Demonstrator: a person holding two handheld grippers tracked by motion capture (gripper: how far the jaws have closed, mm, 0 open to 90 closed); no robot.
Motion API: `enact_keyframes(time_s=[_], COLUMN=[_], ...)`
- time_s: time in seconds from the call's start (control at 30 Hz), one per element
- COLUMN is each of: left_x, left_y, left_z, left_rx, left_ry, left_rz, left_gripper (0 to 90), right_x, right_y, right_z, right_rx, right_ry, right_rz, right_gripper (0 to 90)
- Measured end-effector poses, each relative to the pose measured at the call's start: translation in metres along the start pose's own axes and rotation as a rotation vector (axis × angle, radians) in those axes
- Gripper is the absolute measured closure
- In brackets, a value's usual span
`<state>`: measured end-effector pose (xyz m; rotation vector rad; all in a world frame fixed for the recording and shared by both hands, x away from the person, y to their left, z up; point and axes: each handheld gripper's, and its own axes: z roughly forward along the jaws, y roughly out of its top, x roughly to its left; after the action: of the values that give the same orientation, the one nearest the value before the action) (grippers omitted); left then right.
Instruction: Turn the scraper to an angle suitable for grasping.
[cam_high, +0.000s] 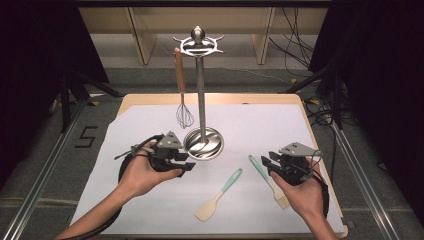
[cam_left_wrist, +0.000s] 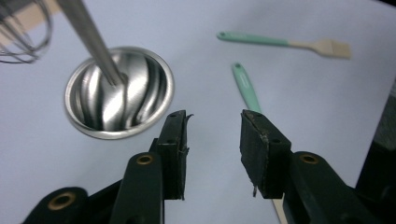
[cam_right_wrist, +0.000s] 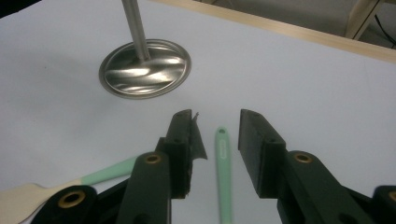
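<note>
A steel utensil stand (cam_high: 200, 95) rises from a round base (cam_high: 203, 143) at the table's middle, and a whisk (cam_high: 183, 112) hangs from its top hooks. A spatula (cam_high: 219, 195) and a brush (cam_high: 267, 177), both green-handled, lie on the white sheet. My left gripper (cam_high: 185, 162) hovers just left of the base, open, nothing between its jaws (cam_left_wrist: 214, 126); the base (cam_left_wrist: 119, 91) and spatula handle (cam_left_wrist: 246, 86) lie ahead of it. My right gripper (cam_high: 267, 162) is open (cam_right_wrist: 217, 123) over the brush handle (cam_right_wrist: 223, 168), which lies between the jaws, untouched.
White paper (cam_high: 280, 125) covers the wooden table, whose edge (cam_high: 210, 98) shows at the back. Metal rails run along both sides on the floor. Cables lie at the back right. Open sheet surrounds the stand on the far side.
</note>
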<state>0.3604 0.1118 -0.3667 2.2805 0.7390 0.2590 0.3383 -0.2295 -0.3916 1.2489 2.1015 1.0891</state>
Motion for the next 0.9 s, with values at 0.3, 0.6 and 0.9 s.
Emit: enact_keyframes(time_s=[0.3,0.6,0.9], left_x=[-0.025,-0.037,-0.046], left_y=[0.017,0.021,0.020], left_z=[0.048,0.087,0.110], left_rx=[0.180,0.338,0.390], left_ry=[-0.090,-0.106,-0.120], left_rz=[0.038,0.080,0.070], left_gripper=[61.2,61.0,59.9], right_x=[0.005,0.003,0.005], right_y=[-0.001,-0.003,-0.002], right_z=[-0.007,-0.005,-0.004], right_rx=[0.018,0.032,0.029], right_ry=[-0.003,0.002,-0.007], right_rz=[0.017,0.019,-0.008], right_gripper=[65.8,65.7,65.8])
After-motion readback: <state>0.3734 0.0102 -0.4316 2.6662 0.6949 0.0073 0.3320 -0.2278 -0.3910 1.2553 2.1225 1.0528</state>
